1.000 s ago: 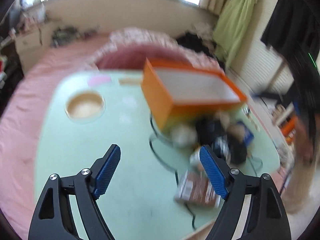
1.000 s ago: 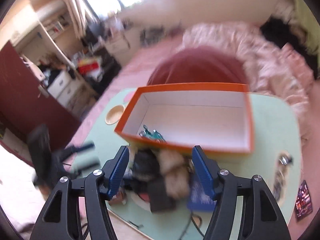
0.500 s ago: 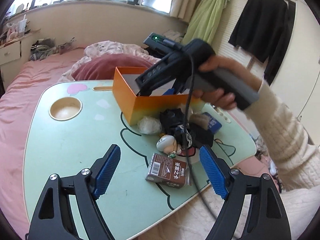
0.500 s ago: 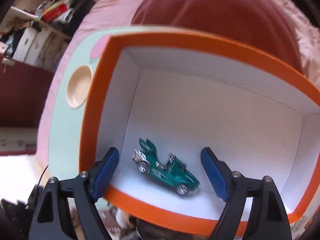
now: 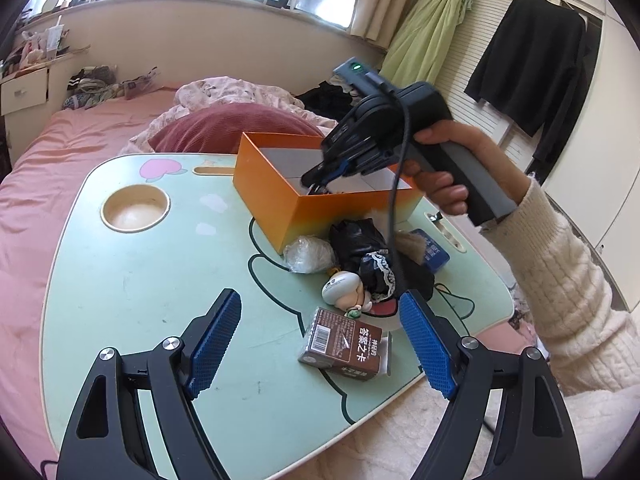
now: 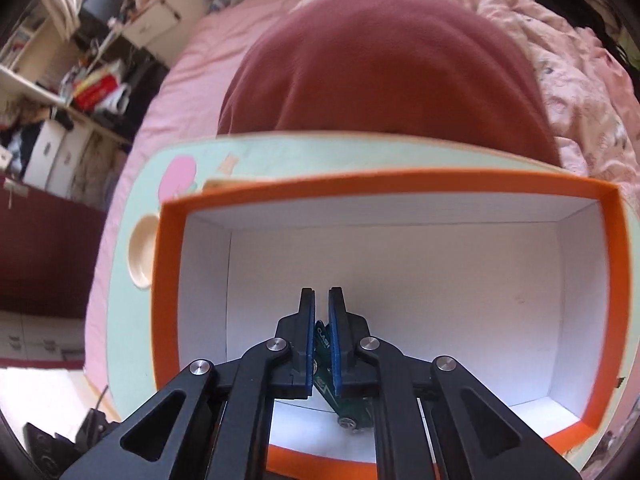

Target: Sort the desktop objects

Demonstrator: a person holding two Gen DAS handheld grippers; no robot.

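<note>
An orange box (image 5: 304, 210) with a white inside stands on the pale green lap table (image 5: 132, 280). My right gripper (image 6: 322, 300) is inside the box (image 6: 400, 188) and shut on a green toy car (image 6: 344, 404). In the left wrist view the right gripper (image 5: 316, 184) dips into the box, held by a hand. My left gripper (image 5: 320, 340) is open and empty above the table's near edge. A brown card box (image 5: 344, 346), a small figurine (image 5: 344, 286), a black lacy cloth (image 5: 368, 256), a clear plastic wad (image 5: 308, 254) and a blue item (image 5: 434, 252) lie in front of the box.
A round cup recess (image 5: 135, 208) is at the table's left. The table stands on a pink bed (image 5: 24, 216) with a dark red cushion (image 5: 228, 128) behind the box. A cable (image 5: 394, 232) hangs from the right gripper over the pile.
My right gripper has gone down into the box and shut on the green toy car, which lay free between its open fingers before. The left gripper has barely moved.
</note>
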